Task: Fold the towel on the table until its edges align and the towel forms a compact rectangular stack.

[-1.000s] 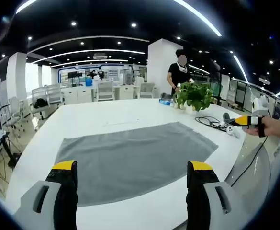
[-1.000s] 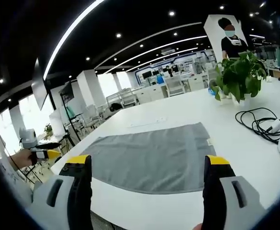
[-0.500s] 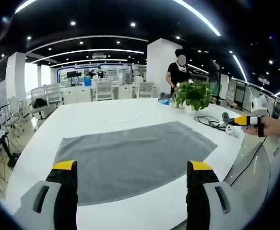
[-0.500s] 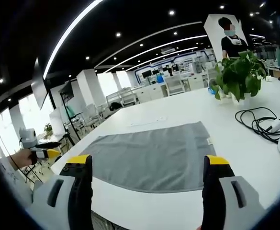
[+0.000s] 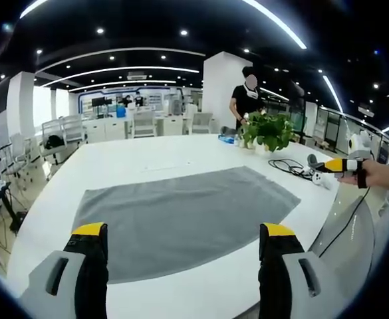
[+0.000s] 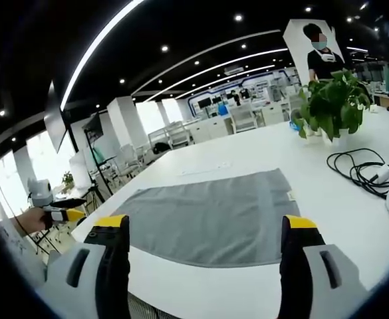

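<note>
Both grippers hung above the near table edge with jaws spread wide and empty, the left gripper (image 5: 177, 262) and right gripper (image 6: 204, 256) each facing the grey towel (image 5: 181, 216), which lay flat and unfolded mid-frame on the white table (image 5: 154, 156). Pinching only one layer at a corner, or lifting unevenly, would likely skew the fold; the cable (image 6: 360, 169) at right frame could snag a wide sweep.
</note>
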### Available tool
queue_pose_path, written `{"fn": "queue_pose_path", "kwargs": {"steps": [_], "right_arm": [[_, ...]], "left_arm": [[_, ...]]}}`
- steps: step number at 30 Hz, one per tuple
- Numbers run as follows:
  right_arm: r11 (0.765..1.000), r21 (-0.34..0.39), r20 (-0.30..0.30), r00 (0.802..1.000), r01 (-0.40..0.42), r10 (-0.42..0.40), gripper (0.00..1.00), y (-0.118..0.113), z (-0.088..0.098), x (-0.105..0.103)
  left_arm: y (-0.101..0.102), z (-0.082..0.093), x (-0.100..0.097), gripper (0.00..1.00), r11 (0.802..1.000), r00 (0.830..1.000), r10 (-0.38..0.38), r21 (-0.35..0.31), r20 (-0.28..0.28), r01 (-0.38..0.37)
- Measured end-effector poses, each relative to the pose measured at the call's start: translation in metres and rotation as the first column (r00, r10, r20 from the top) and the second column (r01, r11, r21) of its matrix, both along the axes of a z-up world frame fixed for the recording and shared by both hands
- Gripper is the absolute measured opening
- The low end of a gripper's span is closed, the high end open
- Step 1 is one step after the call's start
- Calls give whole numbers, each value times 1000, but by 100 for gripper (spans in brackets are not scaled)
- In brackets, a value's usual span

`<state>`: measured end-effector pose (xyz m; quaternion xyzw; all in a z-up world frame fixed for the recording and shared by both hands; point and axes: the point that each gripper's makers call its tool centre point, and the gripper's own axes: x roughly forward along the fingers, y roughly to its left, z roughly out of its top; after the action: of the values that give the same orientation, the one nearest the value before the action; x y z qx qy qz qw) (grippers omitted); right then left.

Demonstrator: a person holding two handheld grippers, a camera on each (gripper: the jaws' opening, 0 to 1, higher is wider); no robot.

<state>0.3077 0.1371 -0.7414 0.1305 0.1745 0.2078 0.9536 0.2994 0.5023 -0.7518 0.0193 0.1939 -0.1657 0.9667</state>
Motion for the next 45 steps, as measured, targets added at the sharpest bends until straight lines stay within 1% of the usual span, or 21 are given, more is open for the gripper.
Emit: {"fn": "queue_pose_path", "kwargs": {"steps": [7,11,18,22,24,26,27,31,33,39,45], "right_arm": [[1000,-21,0,1000,-4,4,95,-8,-1,3],[999,-45,17,1000,0,0,94,-15,5,7],[999,-41,34,999,2,-1,94,-16,11,11],[999,-50,31,999,-6,7,94,-18,11,13],[998,-60,33,999,-7,9,94,-21,13,15],[998,-65,38,999,-6,8,93,-24,16,17],[998,-67,36,999,-6,8,93,-25,17,18],[996,-87,44,999,1,3,93,-33,22,23],[996,-89,48,999,1,4,93,-36,23,25],[995,-103,54,999,2,4,92,-44,27,30],[994,-110,55,998,9,-3,92,-56,28,38]], "left_arm": [[-8,-1,0,97,1000,1000,-22,3,-8,22],[-17,-1,3,97,999,999,-42,9,-12,42],[-36,5,10,97,997,997,-81,9,-2,81],[-52,10,14,97,993,993,-119,8,12,119],[-62,11,16,97,990,990,-140,12,14,140],[-71,12,18,96,983,984,-175,60,14,174],[-74,12,18,96,982,984,-180,64,12,179],[-91,19,22,95,975,976,-217,51,31,215],[-100,21,23,95,970,971,-238,61,36,235],[-120,23,26,95,957,958,-285,75,39,282],[-143,20,27,95,942,944,-329,79,27,326]]}}
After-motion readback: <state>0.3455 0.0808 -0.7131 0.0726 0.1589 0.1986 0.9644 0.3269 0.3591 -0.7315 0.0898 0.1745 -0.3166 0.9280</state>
